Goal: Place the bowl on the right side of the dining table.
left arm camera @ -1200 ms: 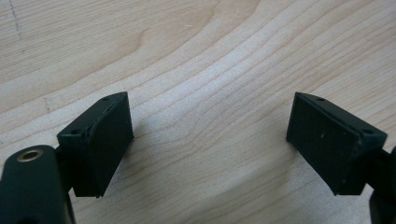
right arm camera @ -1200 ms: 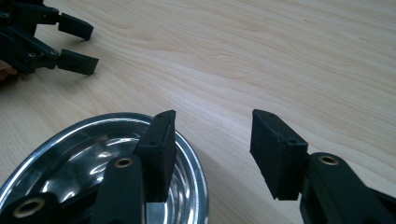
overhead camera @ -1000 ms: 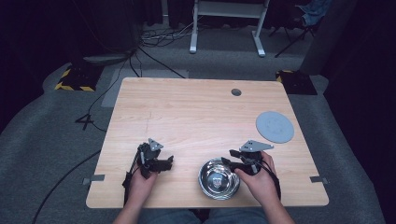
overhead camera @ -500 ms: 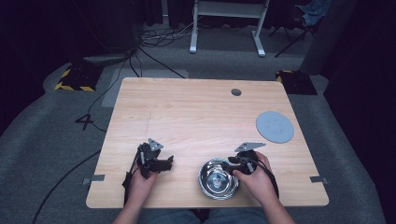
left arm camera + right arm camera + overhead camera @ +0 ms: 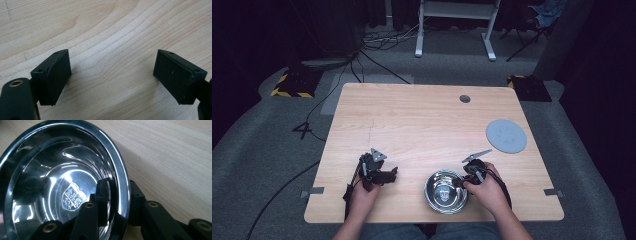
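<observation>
The work surface is a light wood-grain bench standing on grey carpet in a dark room, with cables and a white frame base on the floor beyond its far edge.

Right gripper: the fingers are closed on the rim of a steel bowl. In the right gripper view one finger lies inside the bowl wall and the other outside it, with the rim pinched between them. A stamped shield mark reading "304" shows on the bowl floor. In the high view the right gripper sits at the right side of the steel bowl, held by the person's right hand. The bowl is near the near edge of the bench, right of centre. Whether it rests flat on the bench or is slightly raised cannot be determined.

Left gripper: the fingers stand wide apart with nothing between them; bare wood grain lies directly ahead. In the high view the left gripper is held by the left hand near the near edge, left of the bowl and apart from it, with its cable trailing back along the forearm.

Other items: a grey round disc lies flat near the right edge of the bench, well apart from both grippers. A small dark round hole is located close to the far edge.
</observation>
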The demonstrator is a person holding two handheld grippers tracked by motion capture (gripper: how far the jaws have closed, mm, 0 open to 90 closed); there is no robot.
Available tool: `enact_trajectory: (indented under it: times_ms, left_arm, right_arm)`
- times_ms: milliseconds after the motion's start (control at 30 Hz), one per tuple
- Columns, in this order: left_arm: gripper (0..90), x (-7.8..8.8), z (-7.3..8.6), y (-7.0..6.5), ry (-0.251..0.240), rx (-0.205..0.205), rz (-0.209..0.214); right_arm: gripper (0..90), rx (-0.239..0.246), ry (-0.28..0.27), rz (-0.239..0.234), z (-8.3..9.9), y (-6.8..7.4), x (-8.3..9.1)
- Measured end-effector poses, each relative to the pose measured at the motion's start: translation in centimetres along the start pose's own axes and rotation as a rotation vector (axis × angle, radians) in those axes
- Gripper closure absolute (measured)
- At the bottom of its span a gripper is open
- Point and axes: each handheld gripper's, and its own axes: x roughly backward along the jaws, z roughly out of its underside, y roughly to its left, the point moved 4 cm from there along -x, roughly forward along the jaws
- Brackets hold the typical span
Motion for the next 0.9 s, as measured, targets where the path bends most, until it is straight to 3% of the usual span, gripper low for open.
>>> enact_trajectory:
  times_ms: [200,300,533,900]
  left_arm:
    - [14.6,0.0,0.0,0.0,0.0,0.0,-0.001]
    - [14.6,0.0,0.0,0.0,0.0,-0.001,-0.001]
    - [14.6,0.0,0.0,0.0,0.0,-0.001,-0.002]
    - [14.6,0.0,0.0,0.0,0.0,0.0,0.0]
  right_arm:
    - [85.2,-0.052,0.029,-0.029,-0.1,0.0,-0.1]
    - [87.2,-0.111,0.009,-0.078,-0.3,0.2,0.2]
    - [87.3,-0.103,0.01,-0.026,-0.7,0.4,0.6]
    - [87.4,-0.116,-0.027,-0.013,-2.0,0.6,2.4]
